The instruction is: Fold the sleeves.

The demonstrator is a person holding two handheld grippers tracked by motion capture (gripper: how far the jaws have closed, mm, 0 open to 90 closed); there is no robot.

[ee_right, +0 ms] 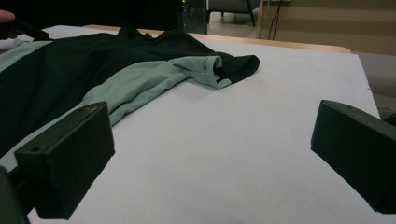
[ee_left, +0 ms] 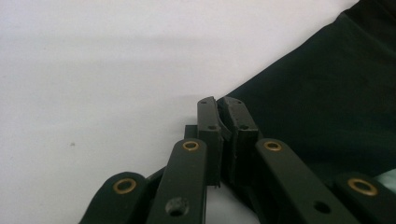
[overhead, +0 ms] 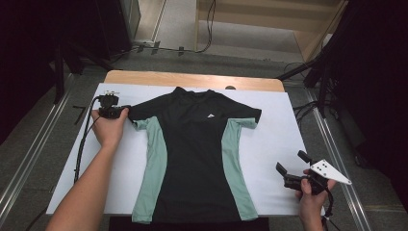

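Note:
A black T-shirt (overhead: 192, 144) with pale green side panels lies flat, face up, on the white sheet (overhead: 276, 139), collar at the far side. My left gripper (overhead: 114, 111) sits at the tip of the shirt's left sleeve. In the left gripper view, its jaws (ee_left: 219, 112) are shut on the black sleeve edge (ee_left: 327, 93). My right gripper (overhead: 292, 161) hovers near the table's front right, a short way right of the shirt's hem, jaws wide open with nothing between them (ee_right: 210, 158). The right gripper view looks across to the shirt's other sleeve (ee_right: 219, 70).
The white sheet covers a wooden table whose far edge (overhead: 192, 78) shows beyond it. Cables run over the grey floor behind the table (overhead: 192, 48). Dark stands flank both sides. Bare white sheet lies right of the shirt (ee_right: 261, 140).

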